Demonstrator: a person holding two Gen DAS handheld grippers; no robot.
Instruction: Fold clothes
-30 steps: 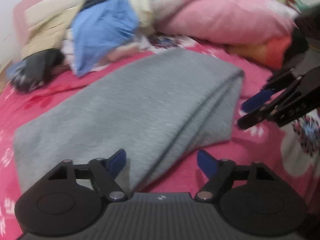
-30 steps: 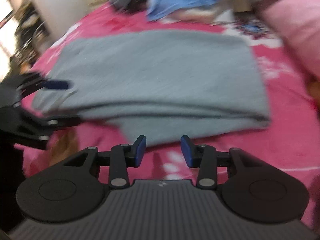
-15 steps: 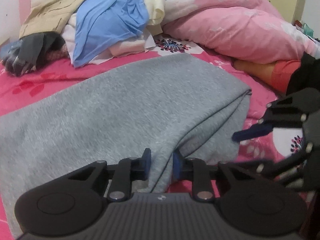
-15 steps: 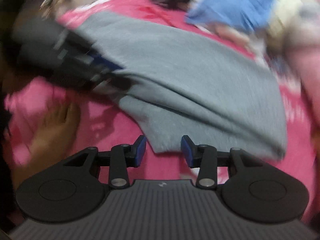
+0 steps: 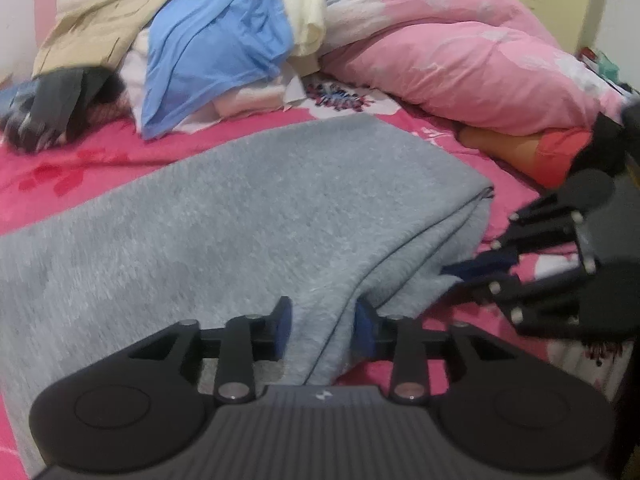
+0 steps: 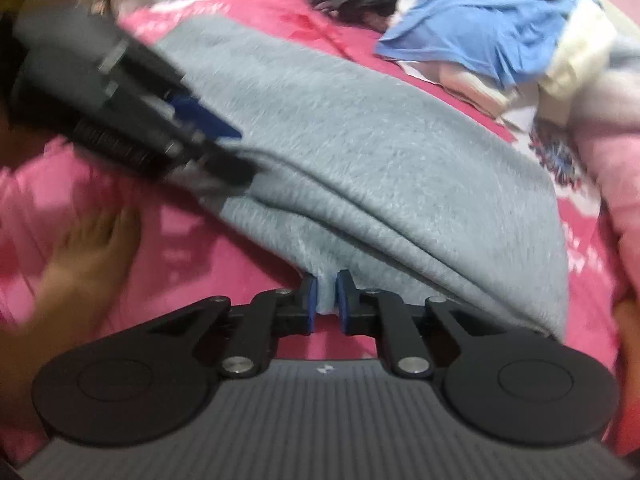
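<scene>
Pink bed (image 5: pixel 100 156) under folded grey garment (image 5: pixel 240 220)

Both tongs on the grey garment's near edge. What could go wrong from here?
1. Left tongs are opening around the grey garment; the bunched layers may slip out.
2. Right tongs are closing on a thin corner only, so lower layers could stay behind.
3. Clothes pile sits close behind; a forward fold might snag it.

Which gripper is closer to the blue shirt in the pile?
Left. The left gripper sits at the gray cloth's near edge, across from the blue shirt. The right gripper grips that edge farther along, away from it.
</scene>
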